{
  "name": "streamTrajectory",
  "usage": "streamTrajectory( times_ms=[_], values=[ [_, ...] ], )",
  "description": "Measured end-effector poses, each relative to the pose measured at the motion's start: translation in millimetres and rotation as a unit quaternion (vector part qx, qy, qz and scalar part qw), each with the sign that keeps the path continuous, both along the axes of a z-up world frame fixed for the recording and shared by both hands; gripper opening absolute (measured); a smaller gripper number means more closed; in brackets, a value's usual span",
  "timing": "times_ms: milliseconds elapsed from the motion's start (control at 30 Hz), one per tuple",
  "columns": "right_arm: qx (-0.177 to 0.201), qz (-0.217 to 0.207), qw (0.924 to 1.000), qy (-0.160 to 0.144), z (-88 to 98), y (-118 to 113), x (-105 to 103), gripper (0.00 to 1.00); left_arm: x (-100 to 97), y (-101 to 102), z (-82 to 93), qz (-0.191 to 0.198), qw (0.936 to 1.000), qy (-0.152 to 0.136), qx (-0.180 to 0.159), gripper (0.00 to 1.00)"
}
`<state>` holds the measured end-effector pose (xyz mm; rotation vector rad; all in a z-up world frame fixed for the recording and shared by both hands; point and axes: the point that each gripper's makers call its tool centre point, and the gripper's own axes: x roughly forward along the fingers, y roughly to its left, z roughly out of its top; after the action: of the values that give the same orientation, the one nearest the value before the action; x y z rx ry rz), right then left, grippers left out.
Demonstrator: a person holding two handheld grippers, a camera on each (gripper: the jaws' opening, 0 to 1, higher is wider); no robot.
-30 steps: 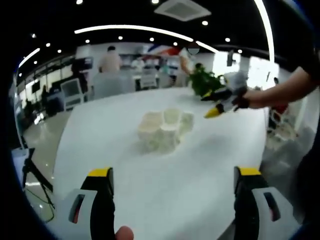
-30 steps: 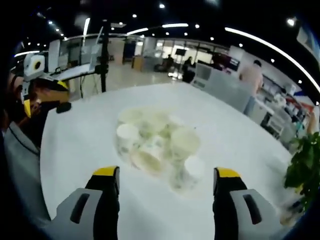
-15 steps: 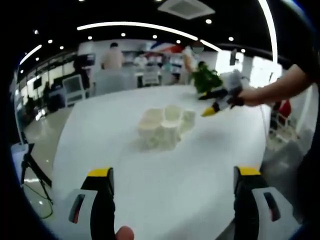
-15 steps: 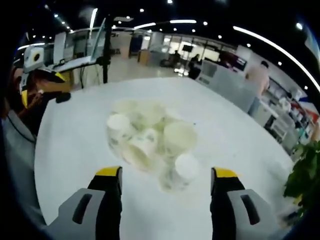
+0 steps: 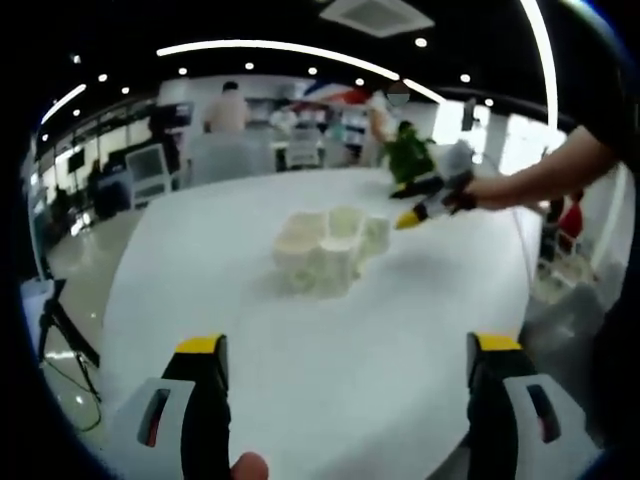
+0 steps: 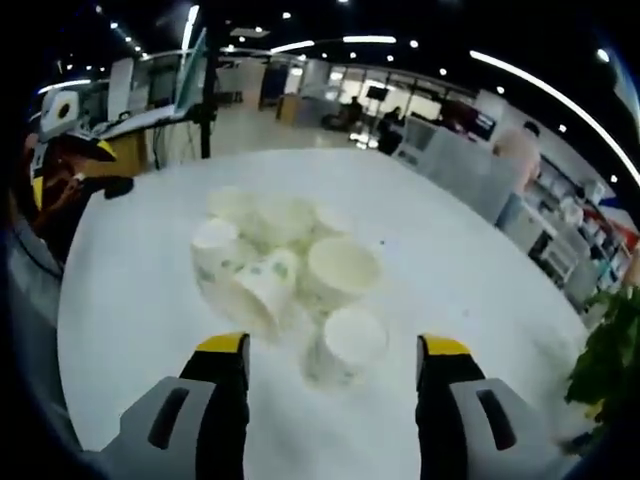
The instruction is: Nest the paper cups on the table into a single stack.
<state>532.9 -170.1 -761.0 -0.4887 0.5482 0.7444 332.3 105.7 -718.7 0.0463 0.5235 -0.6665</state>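
Right tool [image 6: 330,350] (jaws apart) hovers beside clustered paper cups [image 6: 285,265].

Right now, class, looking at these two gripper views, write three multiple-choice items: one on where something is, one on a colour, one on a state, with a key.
1. Where are the paper cups?
A. clustered on the white table
B. on the floor
C. on a chair

2. What colour are the right gripper jaw tips?
A. red
B. yellow
C. blue

3. In what state is the right gripper?
A. shut on a cup
B. shut on nothing
C. open

Key: 1 A, the cups sit bunched mid-table; 2 B, both jaw tips are yellow; 3 C, the jaws stand apart with the nearest cup between them, ungripped.
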Motion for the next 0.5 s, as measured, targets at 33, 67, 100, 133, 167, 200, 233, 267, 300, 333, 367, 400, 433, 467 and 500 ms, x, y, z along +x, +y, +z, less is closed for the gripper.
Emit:
streamTrajectory(
  times_ms=[33,67,100,133,167,200,233,267,300,333,367,400,433,467,500],
  values=[
    [-0.001,0.0,1.0,0.002,-0.3,-0.1,0.0,0.64,0.1,-0.1,0.0,0.0,1.0,0.0,0.0,0.98],
    [0.0,0.0,1.0,0.003,-1.3,-0.1,1.4,0.64,0.6,-0.3,0.3,0.0,1.0,0.0,-0.001,0.99],
    [-0.001,0.0,1.0,0.002,-1.9,-0.2,2.5,0.64,1.2,-0.5,0.4,-0.001,1.0,-0.001,0.0,0.99],
    [-0.001,0.0,1.0,0.001,-2.6,-0.4,3.5,0.64,1.6,-0.7,0.4,-0.001,1.0,-0.001,0.001,0.99],
    [-0.001,0.0,1.0,0.0,-3.5,-0.6,4.8,0.63,2.1,-0.8,-0.3,-0.002,1.0,0.0,0.003,0.99],
    [-0.002,-0.002,1.0,0.002,-4.9,-1.6,5.7,0.63,2.1,-1.0,-0.5,-0.003,1.0,0.0,0.003,0.99],
    [-0.002,-0.003,1.0,0.003,-5.3,-2.0,6.0,0.63,2.0,-1.1,-0.2,-0.002,1.0,-0.002,0.007,0.99],
    [-0.001,-0.003,1.0,0.003,-5.6,-2.7,7.5,0.62,2.2,-1.3,0.1,-0.001,1.0,-0.002,0.007,0.99],
    [0.0,-0.003,1.0,0.005,-6.2,-2.8,8.5,0.61,2.2,-2.1,0.5,-0.001,1.0,0.0,0.004,0.99],
    [0.001,-0.005,1.0,0.008,-7.0,-2.7,9.1,0.6,2.1,-2.4,0.6,-0.001,1.0,0.0,0.004,0.99],
    [0.001,-0.006,0.9999,0.009,-7.7,-3.0,9.8,0.6,2.0,-2.7,0.3,-0.002,1.0,0.0,0.005,0.99],
    [0.001,-0.008,0.9999,0.01,-8.3,-3.7,13.0,0.59,1.1,-2.7,-1.0,-0.004,0.9999,0.002,0.01,0.99],
    [0.002,-0.008,0.9999,0.011,-8.7,-4.0,14.9,0.59,0.9,-2.7,-1.4,-0.004,0.9999,0.003,0.011,0.99],
    [0.002,-0.009,0.9999,0.01,-8.8,-3.4,15.5,0.59,1.0,-2.9,-0.6,-0.002,1.0,0.003,0.006,0.99],
    [0.001,-0.008,0.9999,0.009,-9.2,-3.3,15.9,0.58,1.4,-2.8,0.9,0.001,1.0,0.002,0.001,0.99]
  ],
)
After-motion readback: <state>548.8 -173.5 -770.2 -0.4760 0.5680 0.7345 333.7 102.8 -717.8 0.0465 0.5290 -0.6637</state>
